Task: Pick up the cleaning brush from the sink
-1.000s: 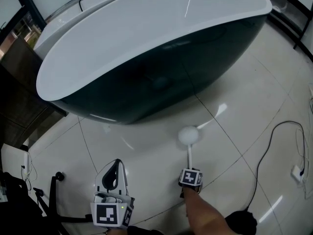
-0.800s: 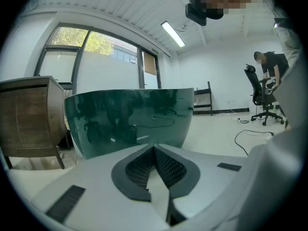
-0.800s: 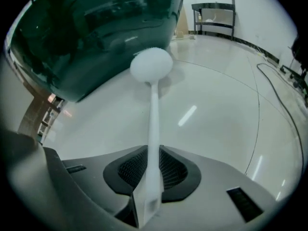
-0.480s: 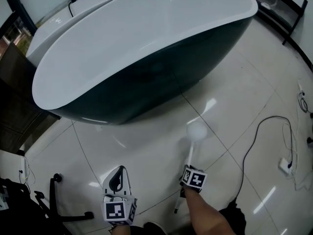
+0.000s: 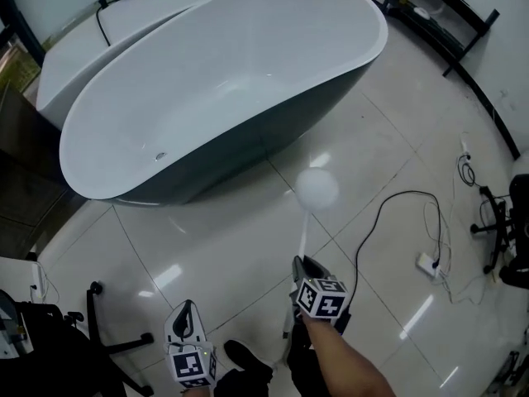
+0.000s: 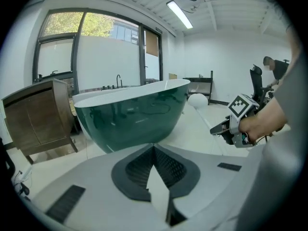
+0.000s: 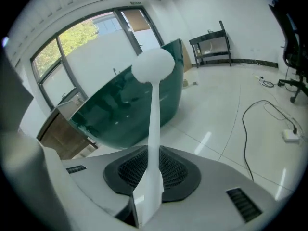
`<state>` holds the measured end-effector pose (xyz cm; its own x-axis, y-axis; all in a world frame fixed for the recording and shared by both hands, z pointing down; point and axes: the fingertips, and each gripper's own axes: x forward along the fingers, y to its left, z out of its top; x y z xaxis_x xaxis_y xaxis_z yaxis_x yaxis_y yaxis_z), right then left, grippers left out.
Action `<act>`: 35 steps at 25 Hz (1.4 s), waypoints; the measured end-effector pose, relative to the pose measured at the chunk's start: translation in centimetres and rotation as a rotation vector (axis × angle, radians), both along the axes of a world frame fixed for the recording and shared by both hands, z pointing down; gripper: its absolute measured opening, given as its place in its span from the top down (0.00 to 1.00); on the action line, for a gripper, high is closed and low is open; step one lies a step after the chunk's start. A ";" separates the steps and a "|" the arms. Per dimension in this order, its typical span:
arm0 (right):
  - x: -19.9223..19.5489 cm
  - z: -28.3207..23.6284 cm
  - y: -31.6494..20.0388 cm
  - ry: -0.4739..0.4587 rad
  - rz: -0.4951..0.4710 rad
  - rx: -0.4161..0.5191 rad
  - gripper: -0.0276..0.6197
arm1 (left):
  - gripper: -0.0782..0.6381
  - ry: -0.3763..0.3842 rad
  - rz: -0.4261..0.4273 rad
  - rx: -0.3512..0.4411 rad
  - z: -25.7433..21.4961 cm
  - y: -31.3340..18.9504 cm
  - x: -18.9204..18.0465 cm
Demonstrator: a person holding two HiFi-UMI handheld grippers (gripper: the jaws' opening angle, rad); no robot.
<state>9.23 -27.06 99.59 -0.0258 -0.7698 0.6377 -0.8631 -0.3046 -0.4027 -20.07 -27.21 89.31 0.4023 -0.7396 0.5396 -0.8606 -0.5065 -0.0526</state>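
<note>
The white cleaning brush [image 7: 154, 129], a round fluffy head on a slim plastic handle, sits clamped by its handle end between the right gripper's [image 5: 302, 265] jaws, head well ahead. It seems light and stiff. The left gripper's [image 5: 187, 308] jaws are closed and empty.

Glossy white tile floor [image 5: 223, 246] under me, white bathtub [image 5: 223, 89] standing on it ahead, black cable [image 5: 405, 193] and white plug [image 5: 427, 263] lying at my right, black rack [image 5: 438, 11] beyond.

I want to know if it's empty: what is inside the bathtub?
Only a small drain shows on the bare white inside of the bathtub; its near inner wall is hidden under the rim.
</note>
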 end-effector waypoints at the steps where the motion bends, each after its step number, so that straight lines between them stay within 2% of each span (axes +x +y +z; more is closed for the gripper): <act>1: 0.0 -3.1 0.6 0.015 -0.024 0.014 0.88 | 0.90 0.003 0.006 0.007 -3.0 0.2 0.0; 5: -0.3 -16.8 3.8 0.049 -0.118 0.069 0.88 | 0.90 0.018 0.055 0.034 -15.6 1.3 0.8; 9: -2.7 -32.9 7.7 0.062 -0.200 0.144 0.88 | 0.90 0.038 0.117 0.050 -28.6 4.1 0.1; 13: -4.6 -49.5 11.4 0.068 -0.228 0.271 0.87 | 0.90 0.077 0.147 0.089 -41.2 7.2 -0.9; 16: -5.4 -58.9 13.5 0.060 -0.239 0.345 0.87 | 0.90 0.096 0.131 0.120 -48.7 8.6 -2.0; 21: -3.3 -69.9 18.4 0.077 -0.281 0.426 0.87 | 0.90 0.108 0.099 0.221 -59.2 11.7 -1.6; 26: 0.3 -79.6 23.0 0.104 -0.386 0.519 0.87 | 0.90 0.138 0.069 0.283 -65.4 15.6 2.7; 30: 4.5 -83.6 26.6 0.162 -0.465 0.598 0.87 | 0.90 0.169 0.038 0.302 -68.8 19.2 7.1; 35: 9.9 -88.5 29.7 0.149 -0.511 0.670 0.87 | 0.90 0.207 0.004 0.331 -73.3 23.5 12.2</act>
